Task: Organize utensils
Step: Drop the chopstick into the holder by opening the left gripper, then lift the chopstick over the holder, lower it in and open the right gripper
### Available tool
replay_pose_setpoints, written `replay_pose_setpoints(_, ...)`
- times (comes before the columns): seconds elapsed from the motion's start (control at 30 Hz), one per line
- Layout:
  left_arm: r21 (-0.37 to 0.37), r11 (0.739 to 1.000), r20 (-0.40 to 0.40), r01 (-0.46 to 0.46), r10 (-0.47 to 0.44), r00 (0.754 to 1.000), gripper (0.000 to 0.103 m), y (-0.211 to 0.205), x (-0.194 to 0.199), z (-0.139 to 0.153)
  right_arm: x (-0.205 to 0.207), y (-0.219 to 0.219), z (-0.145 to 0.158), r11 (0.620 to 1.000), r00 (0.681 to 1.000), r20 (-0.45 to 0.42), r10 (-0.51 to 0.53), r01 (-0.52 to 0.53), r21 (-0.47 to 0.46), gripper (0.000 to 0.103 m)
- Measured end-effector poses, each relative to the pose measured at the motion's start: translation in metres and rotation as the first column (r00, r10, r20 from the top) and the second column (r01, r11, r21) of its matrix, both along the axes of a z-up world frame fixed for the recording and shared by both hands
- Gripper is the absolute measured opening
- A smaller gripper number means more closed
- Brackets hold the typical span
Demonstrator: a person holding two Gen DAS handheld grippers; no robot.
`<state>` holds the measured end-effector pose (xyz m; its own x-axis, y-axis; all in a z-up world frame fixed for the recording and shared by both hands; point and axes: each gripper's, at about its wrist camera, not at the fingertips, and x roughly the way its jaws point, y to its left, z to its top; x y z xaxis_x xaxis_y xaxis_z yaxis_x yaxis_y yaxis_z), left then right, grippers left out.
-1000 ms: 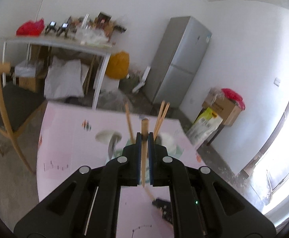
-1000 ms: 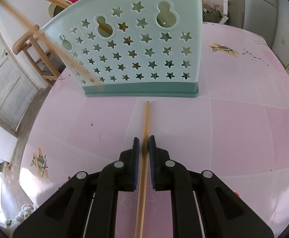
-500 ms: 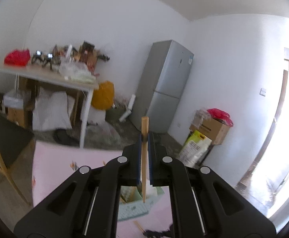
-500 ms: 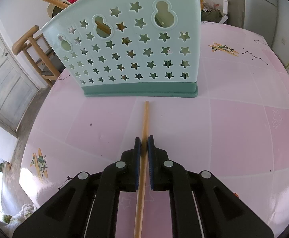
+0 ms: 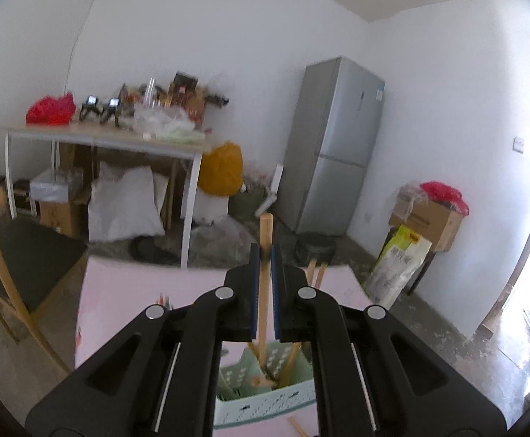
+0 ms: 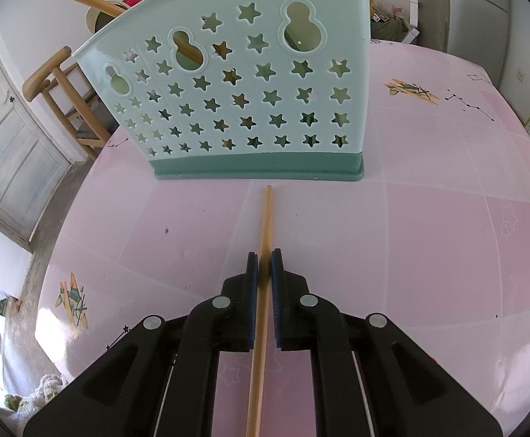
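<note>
My left gripper (image 5: 264, 255) is shut on a wooden chopstick (image 5: 265, 240) held upright, its lower end down in the mint green utensil holder (image 5: 261, 397), which holds other wooden utensils (image 5: 315, 273). My right gripper (image 6: 264, 258) is shut on a second wooden chopstick (image 6: 266, 215) that lies along the pink table (image 6: 428, 236), its tip just short of the holder's star-punched wall (image 6: 250, 102).
A wooden chair (image 6: 57, 87) stands beyond the table's left edge, and another chair (image 5: 6, 251) shows in the left wrist view. A cluttered side table (image 5: 112, 138), a grey fridge (image 5: 337, 145) and cardboard boxes (image 5: 428, 218) stand across the room.
My left gripper lifted and tilted up, then came over the holder with the chopstick's lower end inside it. My right gripper closed tighter on the lying chopstick.
</note>
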<state>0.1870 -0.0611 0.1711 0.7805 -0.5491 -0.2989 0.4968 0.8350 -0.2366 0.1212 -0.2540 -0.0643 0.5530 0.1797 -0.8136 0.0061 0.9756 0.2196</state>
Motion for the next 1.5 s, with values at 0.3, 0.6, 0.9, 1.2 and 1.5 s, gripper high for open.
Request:
replay_pose_setpoints(0.3, 0.001, 1.0, -0.097, -0.007, 0.007, 0.995, 0.025, 0.013, 0.004, -0.039, 0.002, 0.0, 0.0, 1.0, 1.0, -0.001, -0.002, 0.002, 0.002, 0.007)
replay_pose_setpoints(0.6, -0.019, 1.0, -0.121, 0.01, -0.012, 0.993, 0.032, 0.038, -0.029, -0.052, -0.004, -0.008, 0.01, 0.999, 1.0, 0.018, -0.005, 0.005, 0.037, 0.007)
replay_pose_setpoints(0.9, 0.018, 1.0, -0.254, 0.006, -0.001, 0.967, 0.032, 0.062, -0.059, -0.104, -0.028, -0.012, 0.076, 0.998, 0.985, 0.171, 0.004, -0.016, 0.068, 0.007)
replay_pose_setpoints(1.2, 0.059, 0.998, -0.363, -0.004, 0.025, 0.932, 0.032, 0.07, -0.069, -0.148, -0.019, -0.011, 0.173, 0.997, 0.907, 0.421, 0.03, -0.056, 0.049, 0.006)
replay_pose_setpoints(1.5, 0.057, 0.998, -0.351, -0.008, 0.027, 0.936, 0.032, 0.07, -0.071, -0.143, 0.006, -0.009, 0.242, 0.995, 0.817, 0.571, 0.079, -0.104, 0.011, 0.003)
